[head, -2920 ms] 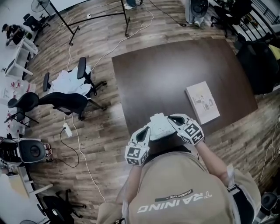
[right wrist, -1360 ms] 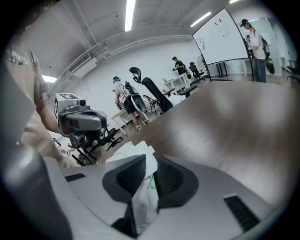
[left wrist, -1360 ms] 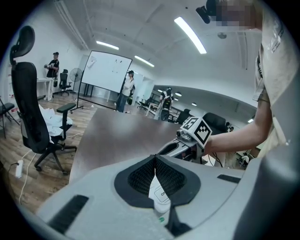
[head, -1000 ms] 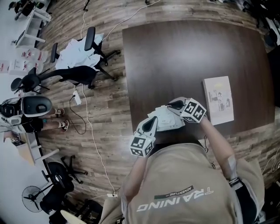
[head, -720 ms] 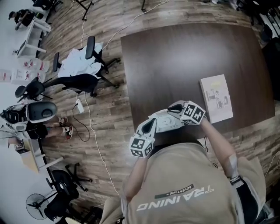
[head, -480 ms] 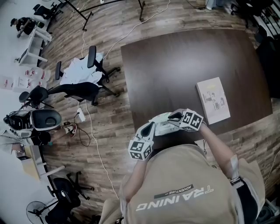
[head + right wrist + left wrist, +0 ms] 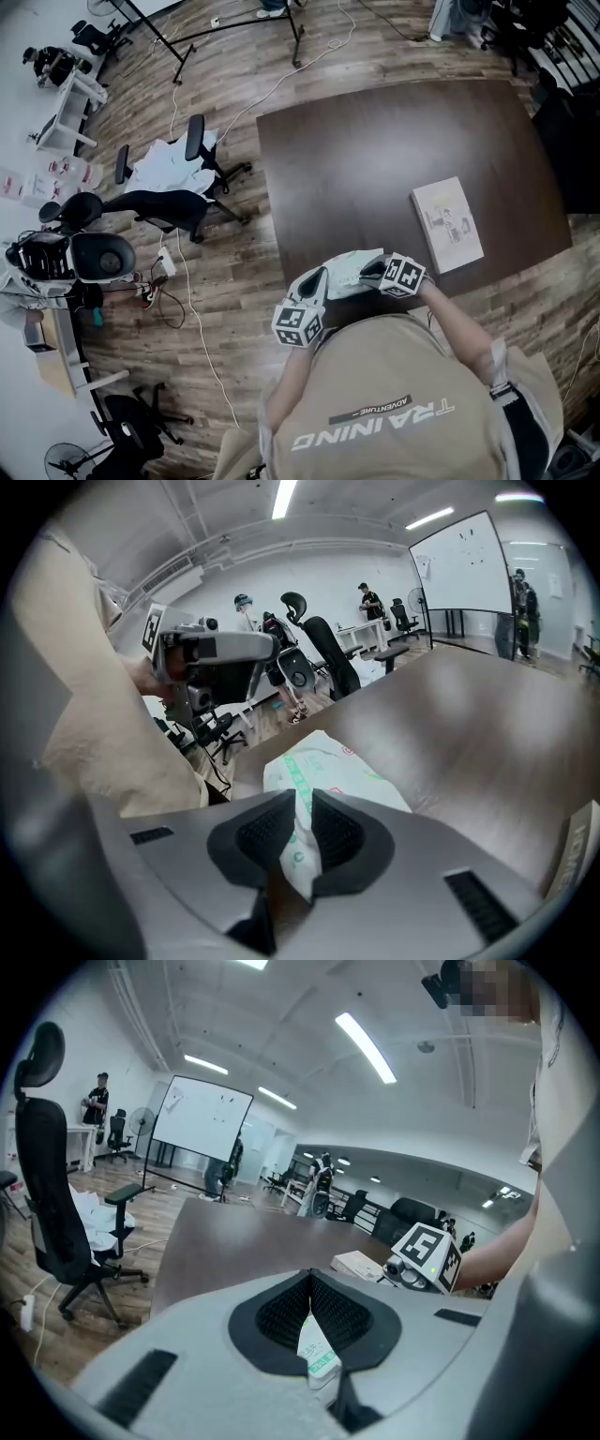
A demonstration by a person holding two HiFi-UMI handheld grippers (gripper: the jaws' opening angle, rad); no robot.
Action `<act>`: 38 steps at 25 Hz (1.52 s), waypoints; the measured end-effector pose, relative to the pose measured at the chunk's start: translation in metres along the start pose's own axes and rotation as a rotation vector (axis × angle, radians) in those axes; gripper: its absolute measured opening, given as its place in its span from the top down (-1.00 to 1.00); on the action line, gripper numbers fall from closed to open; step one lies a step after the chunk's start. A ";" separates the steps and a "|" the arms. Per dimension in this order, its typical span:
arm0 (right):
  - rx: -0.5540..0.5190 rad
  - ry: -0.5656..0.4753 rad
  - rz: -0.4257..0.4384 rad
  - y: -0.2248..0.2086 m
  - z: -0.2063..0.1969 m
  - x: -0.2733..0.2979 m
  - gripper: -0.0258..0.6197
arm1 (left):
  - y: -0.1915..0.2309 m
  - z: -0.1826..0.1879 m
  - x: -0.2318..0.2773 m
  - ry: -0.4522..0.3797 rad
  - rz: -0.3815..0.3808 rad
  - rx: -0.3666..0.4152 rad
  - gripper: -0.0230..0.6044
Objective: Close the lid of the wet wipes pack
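Still at lower centre by the table's point(image 7: 375, 159) near edge, the wet wipes pack point(image 7: 351, 266) now looks tipped up rather than flat. Left gripper point(image 7: 322, 277) and right gripper point(image 7: 372, 269) each pinch one end; the lid is hidden, closure unconfirmed.

Open office, seen from above: a dark brown table point(image 7: 375, 141) stands on a wood-plank floor point(image 7: 225, 272). To its left, black swivel chairs point(image 7: 159, 202) cluster together, one draped in white cloth point(image 7: 159, 169), and a pale cable point(image 7: 190, 323) trails across the boards. A black stand point(image 7: 296, 42) spreads its legs at the far edge. White desks point(image 7: 66, 112) line the far left, and a floor fan point(image 7: 67, 461) sits at near left. At table height, a whiteboard point(image 7: 202, 1129) stands beyond the table's far end under strip lights point(image 7: 366, 1046) on a pale ceiling. A person point(image 7: 97, 1101) stands at far left among more chairs.
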State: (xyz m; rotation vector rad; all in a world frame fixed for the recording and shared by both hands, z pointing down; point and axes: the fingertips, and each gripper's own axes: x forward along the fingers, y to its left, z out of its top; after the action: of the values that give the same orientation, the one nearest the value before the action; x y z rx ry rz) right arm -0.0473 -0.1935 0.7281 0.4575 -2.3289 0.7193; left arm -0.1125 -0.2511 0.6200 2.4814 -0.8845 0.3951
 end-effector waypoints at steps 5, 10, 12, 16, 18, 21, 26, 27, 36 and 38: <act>-0.005 0.065 -0.027 -0.002 -0.014 0.007 0.79 | 0.007 0.002 -0.009 -0.037 0.030 -0.029 0.89; -0.011 0.106 -0.047 -0.009 -0.016 0.009 0.85 | 0.015 -0.003 -0.015 -0.054 0.032 -0.035 0.89; -0.020 0.127 -0.065 -0.012 -0.015 0.014 0.86 | 0.020 -0.010 -0.015 -0.050 0.026 -0.042 0.89; -0.022 0.161 -0.089 -0.008 -0.014 0.019 0.86 | 0.028 -0.020 -0.014 -0.041 0.020 -0.063 0.89; -0.032 0.167 -0.102 -0.006 -0.010 0.015 0.86 | 0.026 -0.016 -0.010 -0.044 0.005 -0.055 0.89; -0.026 0.125 -0.107 -0.004 0.008 0.009 0.87 | 0.023 -0.003 -0.005 -0.056 -0.018 -0.034 0.89; -0.023 0.086 -0.097 -0.005 0.028 0.012 0.87 | 0.024 0.007 0.004 -0.063 -0.040 -0.017 0.89; -0.026 0.097 -0.090 -0.005 0.028 0.015 0.87 | 0.024 0.007 0.006 -0.059 -0.044 -0.017 0.89; -0.004 0.202 -0.026 -0.013 0.013 0.031 0.87 | 0.035 -0.001 0.020 -0.020 -0.052 -0.056 0.89; 0.024 0.204 0.004 -0.011 0.013 0.032 0.87 | 0.037 -0.007 0.021 -0.006 -0.053 -0.067 0.89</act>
State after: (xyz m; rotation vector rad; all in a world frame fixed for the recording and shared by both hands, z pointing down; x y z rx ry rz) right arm -0.0715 -0.2142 0.7462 0.3718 -2.1336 0.7603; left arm -0.1218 -0.2837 0.6468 2.4405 -0.8187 0.3350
